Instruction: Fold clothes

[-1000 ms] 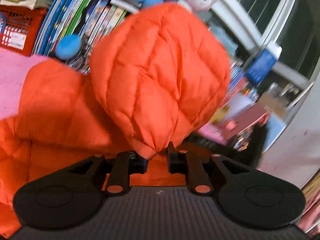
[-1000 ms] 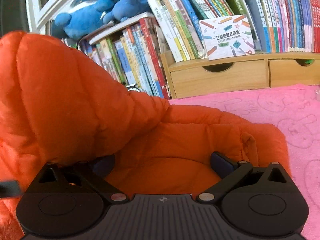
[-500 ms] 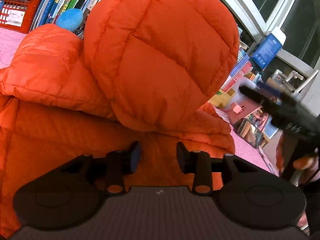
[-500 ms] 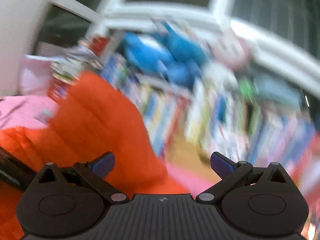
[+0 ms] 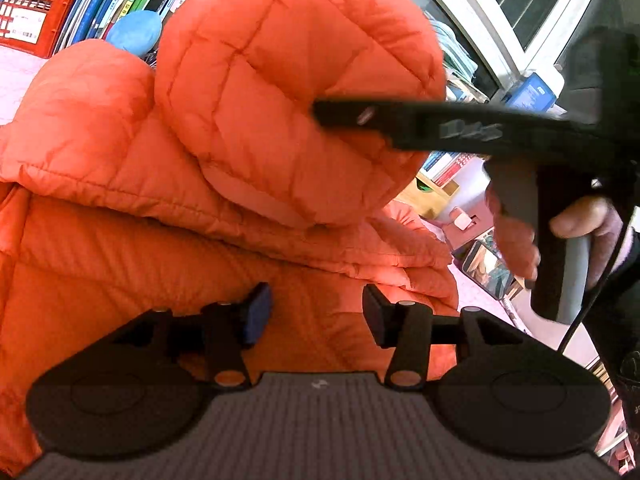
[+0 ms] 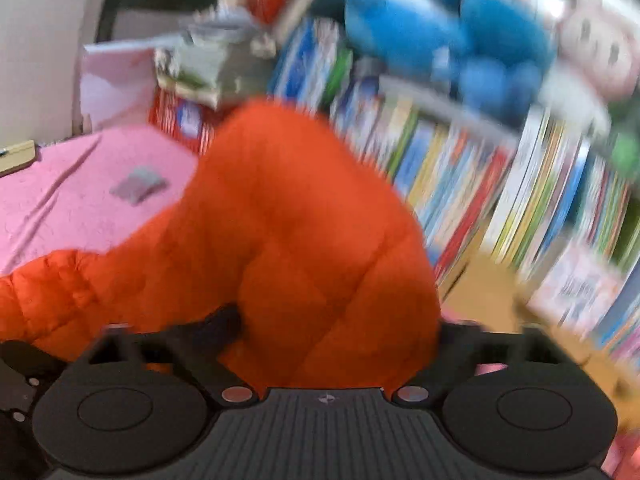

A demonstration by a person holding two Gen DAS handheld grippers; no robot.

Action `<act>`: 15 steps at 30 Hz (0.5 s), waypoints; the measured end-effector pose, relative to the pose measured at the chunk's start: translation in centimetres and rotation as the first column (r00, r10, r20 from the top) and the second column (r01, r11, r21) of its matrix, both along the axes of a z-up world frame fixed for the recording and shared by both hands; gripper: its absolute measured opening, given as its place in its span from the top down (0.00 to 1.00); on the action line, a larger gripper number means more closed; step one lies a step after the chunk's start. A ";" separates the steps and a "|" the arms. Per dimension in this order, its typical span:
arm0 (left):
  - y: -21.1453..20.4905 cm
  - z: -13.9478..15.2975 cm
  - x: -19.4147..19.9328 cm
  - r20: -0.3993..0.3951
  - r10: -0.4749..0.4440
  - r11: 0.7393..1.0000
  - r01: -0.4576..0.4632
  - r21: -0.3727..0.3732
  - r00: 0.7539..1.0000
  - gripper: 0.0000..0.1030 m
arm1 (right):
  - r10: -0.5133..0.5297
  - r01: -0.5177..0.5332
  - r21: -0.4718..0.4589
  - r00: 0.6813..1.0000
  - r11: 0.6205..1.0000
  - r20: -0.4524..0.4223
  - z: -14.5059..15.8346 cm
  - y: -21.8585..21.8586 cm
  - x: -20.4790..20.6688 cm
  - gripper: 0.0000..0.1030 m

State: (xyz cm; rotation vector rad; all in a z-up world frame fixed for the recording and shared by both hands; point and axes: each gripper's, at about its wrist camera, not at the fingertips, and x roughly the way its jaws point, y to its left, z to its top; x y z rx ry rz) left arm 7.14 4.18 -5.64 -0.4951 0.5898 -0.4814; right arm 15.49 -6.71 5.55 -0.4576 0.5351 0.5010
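An orange puffer jacket (image 5: pixel 120 240) lies bunched on a pink cloth (image 6: pixel 80 200), and its quilted hood (image 5: pixel 280 80) stands up in a rounded lump. My left gripper (image 5: pixel 316 312) hovers low over the jacket's body. Its jaws are opening and nothing is pinched between the pads. In the blurred right wrist view the hood (image 6: pixel 312 220) fills the gap of my right gripper (image 6: pixel 340 328), whose jaws are closing and touch the fabric on both sides. The left wrist view shows one of its black fingers (image 5: pixel 360 116) lying across the hood; the other is hidden behind it.
A person's hand (image 5: pixel 580 220) holds the right gripper's handle at the right. Behind the jacket are rows of books (image 6: pixel 500 200), blue plush toys (image 6: pixel 420 28), a wooden drawer unit (image 6: pixel 480 288) and a red basket (image 5: pixel 32 8). A window frame is at the far right.
My left gripper let go of the hood's edge and sank toward the jacket's body. My right gripper rolled, swung up beside the hood and began closing around it.
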 end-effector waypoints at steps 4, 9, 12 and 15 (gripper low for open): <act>0.1 0.2 -0.1 0.012 0.003 1.000 -0.003 -0.011 1.000 0.50 | -0.052 0.054 -0.050 0.998 0.997 0.036 -0.5 -0.3 -0.7 0.73; 2.7 2.9 -2.8 0.167 -0.018 0.994 0.035 -0.100 0.986 0.32 | -0.068 0.091 -0.088 0.971 0.992 0.231 -0.5 -1.2 -3.3 0.80; 5.7 5.9 -4.4 0.289 -0.043 0.972 0.107 -0.211 0.956 0.06 | -0.027 0.075 -0.118 0.931 0.990 0.364 -0.9 -1.7 -4.8 0.80; 8.2 8.6 -3.0 0.312 -0.050 0.922 0.164 -0.352 0.949 0.04 | 0.039 0.062 -0.184 0.864 0.981 0.502 -2.3 -1.9 -6.2 0.80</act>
